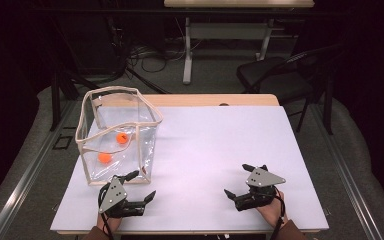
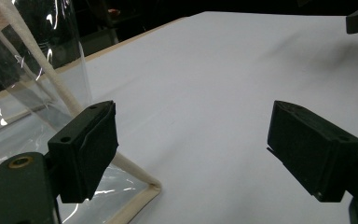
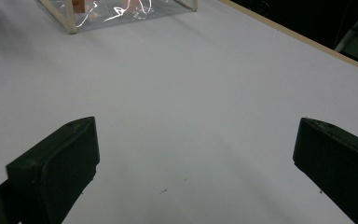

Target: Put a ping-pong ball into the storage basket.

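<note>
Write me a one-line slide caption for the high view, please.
Two open hand-held grippers, left and right, rest on a white table beside a clear bag holding two orange balls.

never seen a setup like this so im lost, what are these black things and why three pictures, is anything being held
The black things are two hand-held grippers: a person holds one in each hand at the near edge of a table covered in white. The high view looks down from above and shows the left gripper and the right gripper. The other two pictures come from cameras riding on the grippers, each looking out between its own two black jaws. On the table stands a clear plastic bag with cream edging, open at the top, with two orange balls inside. The left gripper is right beside the bag's near corner. Both grippers have their jaws wide apart with nothing between them, so nothing is held.
</note>
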